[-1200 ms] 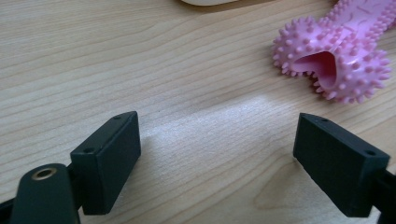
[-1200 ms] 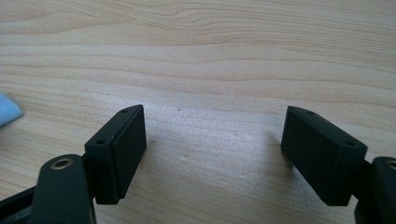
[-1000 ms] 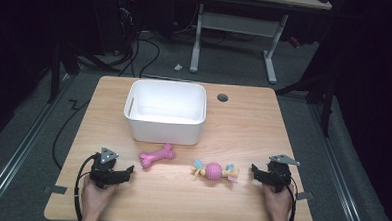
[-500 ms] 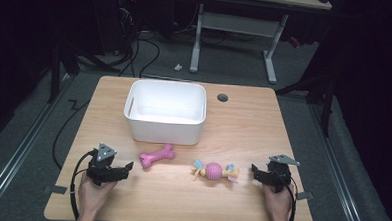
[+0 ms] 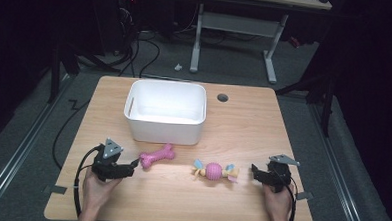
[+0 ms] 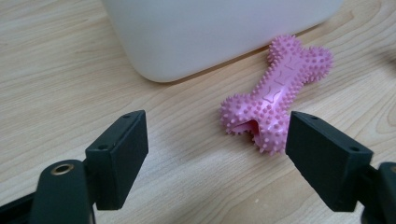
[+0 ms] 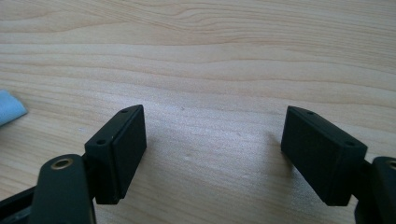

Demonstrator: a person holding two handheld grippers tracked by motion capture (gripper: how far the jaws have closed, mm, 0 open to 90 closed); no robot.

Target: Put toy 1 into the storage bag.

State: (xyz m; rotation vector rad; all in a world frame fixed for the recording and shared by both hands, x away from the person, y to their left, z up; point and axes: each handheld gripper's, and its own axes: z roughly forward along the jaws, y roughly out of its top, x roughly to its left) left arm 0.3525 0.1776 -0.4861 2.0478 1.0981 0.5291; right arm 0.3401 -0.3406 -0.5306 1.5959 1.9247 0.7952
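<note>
From above, your left tongs [image 5: 131,167] sit just left of the pink bone toy [image 5: 157,156], near the white bin [image 5: 164,131] on the counter [image 5: 243,122]. Your left gripper view shows jaws apart, bone just beyond. Your right tongs [image 7: 212,154] gape over bare wood.

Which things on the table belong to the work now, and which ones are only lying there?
In the work:
- left gripper, jaws open
- pink spiky bone toy, just ahead of those jaws, untouched
- white bin, probably where it goes

Lying about:
- pink ball toy with tassels, flat on the table
- right gripper, open over bare wood
</note>
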